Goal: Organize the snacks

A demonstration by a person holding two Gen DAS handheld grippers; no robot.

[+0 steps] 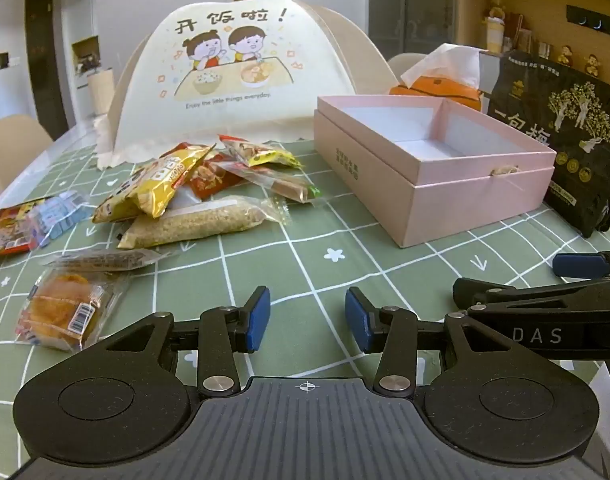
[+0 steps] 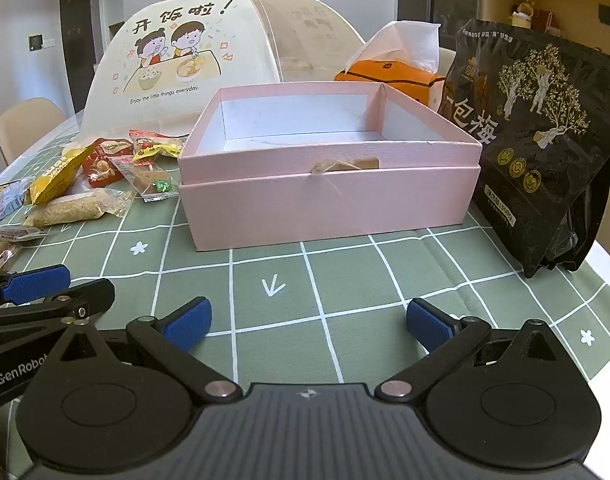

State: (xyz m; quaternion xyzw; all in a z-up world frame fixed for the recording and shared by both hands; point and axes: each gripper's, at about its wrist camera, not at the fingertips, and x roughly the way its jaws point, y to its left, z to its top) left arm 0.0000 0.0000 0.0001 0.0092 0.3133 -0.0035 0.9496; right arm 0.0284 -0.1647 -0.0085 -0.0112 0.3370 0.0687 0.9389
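Both grippers hover empty over the green checked worktop. The left gripper has its fingers partly open with nothing between them; the right gripper has its fingers spread as wide as they go, also around bare cloth.

Ahead and to the left of the left fingers lies the loose heap of snacks: a yellow snack bag on top, a clear pack of grain bars under its near edge, and a wrapped pastry just left of the left finger. Straight ahead of the right fingers stands the open pink box, its white inside bare. A tall black plum bag stands to the right of the box.

The step in hand looks like a first pick. The pastry is nearest the left fingers and lies apart from the heap, so it seems the cleanest start. Crinkly wrappers slip, so pinch across the body, not the sealed edge. Lift clear of the box wall before lowering, and let go low inside so the pack lies flat.
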